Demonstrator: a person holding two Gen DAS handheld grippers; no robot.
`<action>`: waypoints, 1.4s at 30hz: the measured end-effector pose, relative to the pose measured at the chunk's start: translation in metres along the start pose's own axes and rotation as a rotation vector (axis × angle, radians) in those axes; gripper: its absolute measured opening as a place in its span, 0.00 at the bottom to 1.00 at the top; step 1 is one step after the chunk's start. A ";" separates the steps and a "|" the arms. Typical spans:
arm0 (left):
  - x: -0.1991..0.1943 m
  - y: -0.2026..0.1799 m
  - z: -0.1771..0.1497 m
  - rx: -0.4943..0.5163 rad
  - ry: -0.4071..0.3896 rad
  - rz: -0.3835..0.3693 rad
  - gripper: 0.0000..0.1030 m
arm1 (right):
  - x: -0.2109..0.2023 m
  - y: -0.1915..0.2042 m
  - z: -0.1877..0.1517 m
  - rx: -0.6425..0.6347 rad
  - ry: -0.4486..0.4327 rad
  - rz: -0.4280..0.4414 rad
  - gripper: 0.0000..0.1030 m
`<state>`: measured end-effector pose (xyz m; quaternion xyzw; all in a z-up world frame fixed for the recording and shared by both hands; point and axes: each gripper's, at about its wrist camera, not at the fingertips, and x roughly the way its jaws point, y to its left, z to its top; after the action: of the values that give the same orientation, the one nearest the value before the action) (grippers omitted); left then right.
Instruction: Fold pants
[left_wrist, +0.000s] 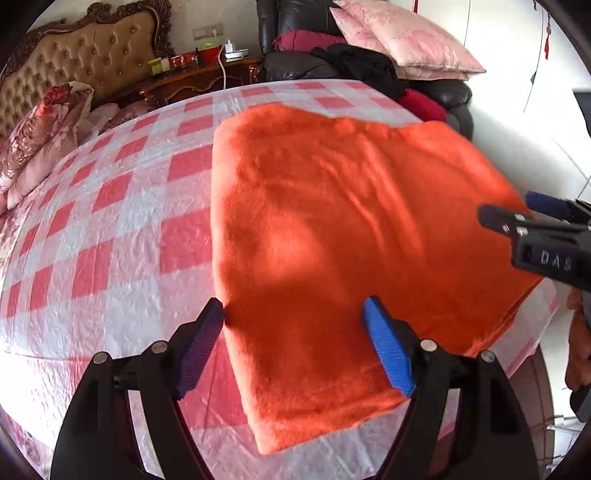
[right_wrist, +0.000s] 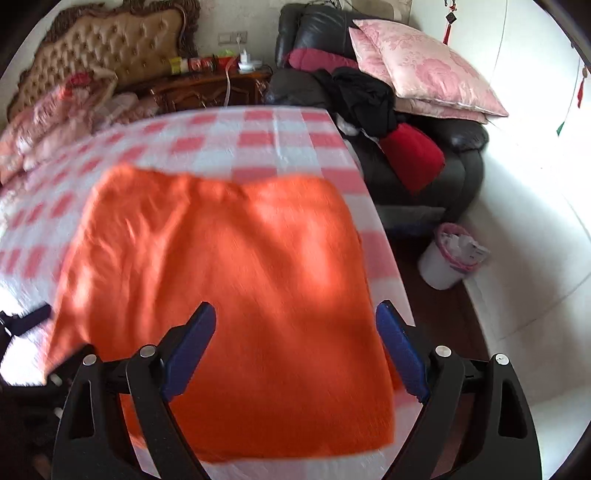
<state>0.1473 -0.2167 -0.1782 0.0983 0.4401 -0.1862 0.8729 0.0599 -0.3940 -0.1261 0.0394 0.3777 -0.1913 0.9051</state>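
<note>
Both grippers' fingers (left_wrist: 388, 350) spread, unclamped, above folded orange pants (left_wrist: 332, 221).

I see the bed (left_wrist: 110, 206) under a pink-and-white checked cover. At ten o'clock stands its tufted headboard (left_wrist: 92, 51), with flowered pillows (left_wrist: 40, 136) piled below it. At twelve o'clock a dark wooden nightstand (left_wrist: 199, 79) carries small boxes and a charger. At one o'clock a black leather sofa (right_wrist: 436, 177) holds pink cushions (right_wrist: 428, 70), black clothes (right_wrist: 365, 96) and a red bundle (right_wrist: 413, 155). At three o'clock a white bin (right_wrist: 443, 262) sits on the floor.
</note>
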 end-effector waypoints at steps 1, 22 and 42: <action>-0.002 0.002 -0.003 -0.004 -0.004 0.002 0.76 | 0.005 -0.003 -0.006 0.003 0.021 -0.022 0.83; -0.140 -0.010 -0.015 -0.085 -0.158 -0.102 0.89 | -0.133 -0.012 -0.055 0.112 -0.083 -0.012 0.84; -0.147 -0.024 -0.010 -0.096 -0.158 -0.162 0.98 | -0.153 -0.018 -0.054 0.109 -0.113 -0.039 0.84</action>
<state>0.0499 -0.2004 -0.0656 0.0057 0.3847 -0.2419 0.8908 -0.0811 -0.3510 -0.0565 0.0706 0.3156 -0.2311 0.9176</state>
